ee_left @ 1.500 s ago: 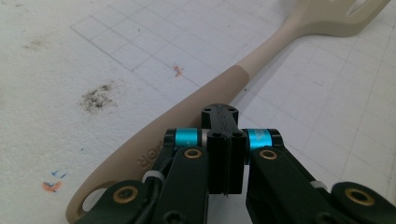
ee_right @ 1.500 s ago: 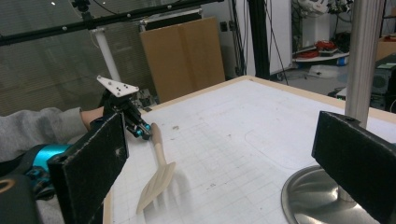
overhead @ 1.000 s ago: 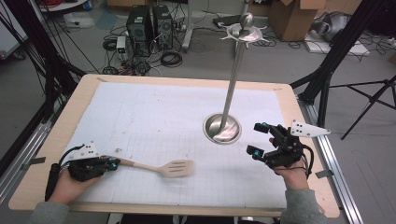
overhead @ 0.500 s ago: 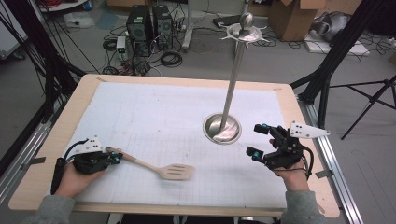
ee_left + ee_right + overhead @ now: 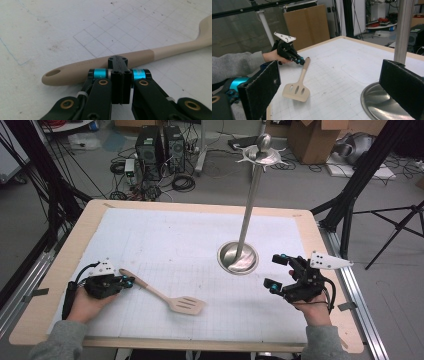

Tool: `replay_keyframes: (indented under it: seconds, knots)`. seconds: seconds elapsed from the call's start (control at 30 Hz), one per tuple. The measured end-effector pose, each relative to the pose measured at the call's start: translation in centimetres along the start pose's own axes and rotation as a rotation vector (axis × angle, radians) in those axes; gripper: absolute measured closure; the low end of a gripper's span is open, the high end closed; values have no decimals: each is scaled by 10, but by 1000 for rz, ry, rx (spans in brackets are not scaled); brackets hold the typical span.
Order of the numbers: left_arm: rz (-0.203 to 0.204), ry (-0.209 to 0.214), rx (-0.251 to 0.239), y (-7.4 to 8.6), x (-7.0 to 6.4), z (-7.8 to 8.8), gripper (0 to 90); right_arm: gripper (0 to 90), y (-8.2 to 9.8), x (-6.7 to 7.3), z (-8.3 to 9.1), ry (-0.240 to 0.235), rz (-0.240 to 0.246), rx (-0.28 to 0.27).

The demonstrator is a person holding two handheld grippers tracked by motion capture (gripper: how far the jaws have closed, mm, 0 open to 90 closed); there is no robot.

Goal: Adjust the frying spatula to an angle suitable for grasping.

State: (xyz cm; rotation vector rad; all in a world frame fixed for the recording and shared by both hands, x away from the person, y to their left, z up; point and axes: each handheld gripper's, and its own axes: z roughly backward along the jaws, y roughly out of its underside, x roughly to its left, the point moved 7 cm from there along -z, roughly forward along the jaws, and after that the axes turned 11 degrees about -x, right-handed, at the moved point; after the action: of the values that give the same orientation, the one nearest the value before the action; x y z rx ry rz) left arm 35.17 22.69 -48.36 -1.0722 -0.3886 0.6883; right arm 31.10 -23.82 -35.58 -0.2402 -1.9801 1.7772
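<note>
Your left gripper (image 5: 125,281) sits right at the handle end of the spatula (image 5: 167,296), and that is where the work stands: the spatula lies flat on the gridded white mat (image 5: 165,235), slotted blade toward you, handle running up and left. In the left gripper view the spatula (image 5: 140,58) lies crosswise just beyond your jaw tips, the hanging hole off to the left, and the two black jaws are pressed together with no gap and nothing between them. So you are closed and empty; the tips look to be at the handle or just short of it, and I cannot tell whether they actually touch it. Nothing has been picked up yet. My read is that the grasp is the whole job ahead: you would need to spread those jaws and come down astride the handle before any lift. Over on the other side, your right gripper (image 5: 281,272) waits with its jaws spread wide, holding nothing, near the round base of the metal stand (image 5: 239,257). In the right gripper view its jaws frame the scene: spatula (image 5: 298,86) between them farther off, stand (image 5: 403,30) close by at the right jaw.
</note>
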Motion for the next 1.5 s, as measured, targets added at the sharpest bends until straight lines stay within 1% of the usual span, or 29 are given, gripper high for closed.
replay_keyframes:
  seconds: [0.17,0.37,0.53,0.67,0.73,0.8,0.87,1.0,1.07,1.1,1.17,1.2,1.23,1.27,1.37,1.4,1.5]
  knots:
    - [5,-21,-2,-4,3,-7,900,25,2,-1,0,6,-6,4]
    - [-7,-35,4,-8,7,-14,900,25,3,-1,0,6,-4,8]
    - [-15,-48,-3,-12,10,-23,900,26,4,-1,0,9,-5,9]
    - [-9,-52,-11,-12,11,-25,900,25,4,-1,0,9,-7,10]
    - [1,-53,-15,-12,11,-25,900,25,4,-1,0,9,-9,14]
    - [-2,-48,-8,-12,9,-25,900,25,3,-1,1,6,-5,6]
    - [-7,-35,-26,-14,4,-25,900,25,3,-1,2,6,-3,4]
    - [-38,9,-56,-25,-12,-29,900,25,2,-3,4,12,-9,0]
    - [-41,24,-58,-29,-21,-34,900,25,2,-3,4,12,-4,-1]
    - [-39,38,-51,-31,-25,-37,900,25,2,-2,4,11,-9,1]
    - [-38,66,-59,-34,-34,-43,900,25,2,-1,4,9,-8,2]
    - [-39,79,-58,-35,-39,-46,900,25,2,-1,4,10,-7,-1]
    - [-50,91,-50,-35,-43,-49,900,25,2,-1,4,9,-6,0]
    - [-52,96,-44,-35,-46,-52,900,25,2,-1,4,11,-9,0]
    - [-64,123,-13,-33,-55,-61,900,25,3,-2,4,9,-2,1]
    - [-64,123,-13,-33,-55,-61,900,25,3,-1,4,9,-4,3]
    - [-65,141,-6,-33,-61,-64,900,25,2,-1,5,11,-4,-3]
